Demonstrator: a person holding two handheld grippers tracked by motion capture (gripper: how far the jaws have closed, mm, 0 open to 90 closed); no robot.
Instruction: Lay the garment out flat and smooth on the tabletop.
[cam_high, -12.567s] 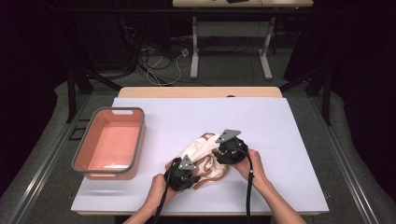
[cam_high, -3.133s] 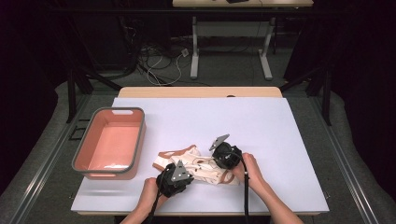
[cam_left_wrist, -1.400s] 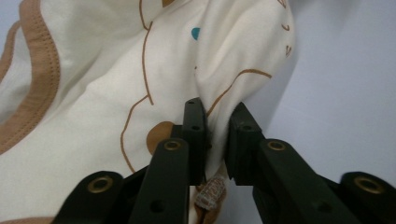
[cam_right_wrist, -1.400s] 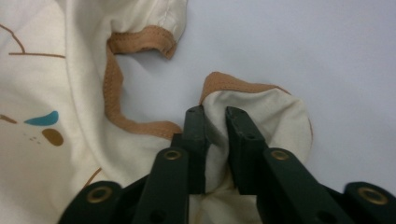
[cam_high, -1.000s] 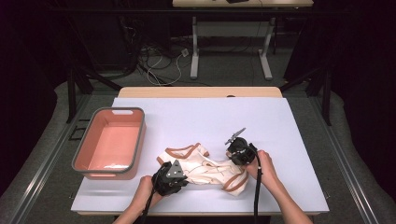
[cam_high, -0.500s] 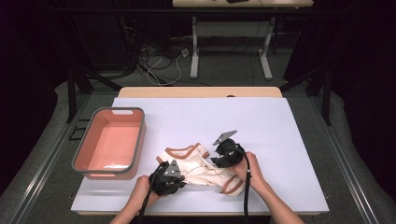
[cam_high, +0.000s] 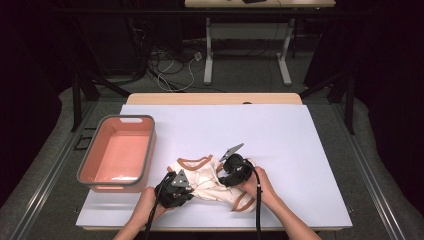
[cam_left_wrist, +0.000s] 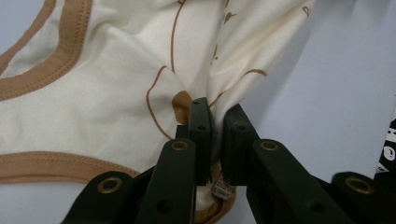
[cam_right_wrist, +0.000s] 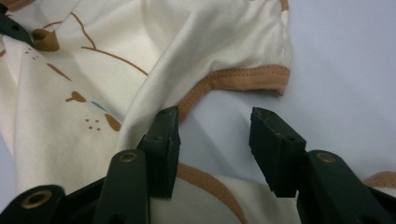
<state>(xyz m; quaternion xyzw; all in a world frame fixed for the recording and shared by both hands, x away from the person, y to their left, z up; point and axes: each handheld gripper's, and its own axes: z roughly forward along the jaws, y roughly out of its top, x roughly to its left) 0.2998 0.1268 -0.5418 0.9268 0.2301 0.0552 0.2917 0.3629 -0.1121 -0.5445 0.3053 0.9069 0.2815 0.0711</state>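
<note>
Since a second ago the right gripper (cam_high: 226, 170) has slid toward nine o'clock — its fingers have just been opening, released above the garment (cam_high: 207, 176). The left gripper (cam_high: 181, 186) stays low on the surface (cam_high: 280, 135) — fingers clenched on cloth.

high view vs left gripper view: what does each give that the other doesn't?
High view alone: pink bin, white table, and the right tool over the garment; its jaws, just opened, press on nothing. Left gripper view alone: left tool pinching a gathered fold, and the brown line print. Both: cream garment with brown trim.

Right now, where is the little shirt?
In the high view, the little shirt lies at the table's near edge, right of the pink bin, between both tongs.
</note>
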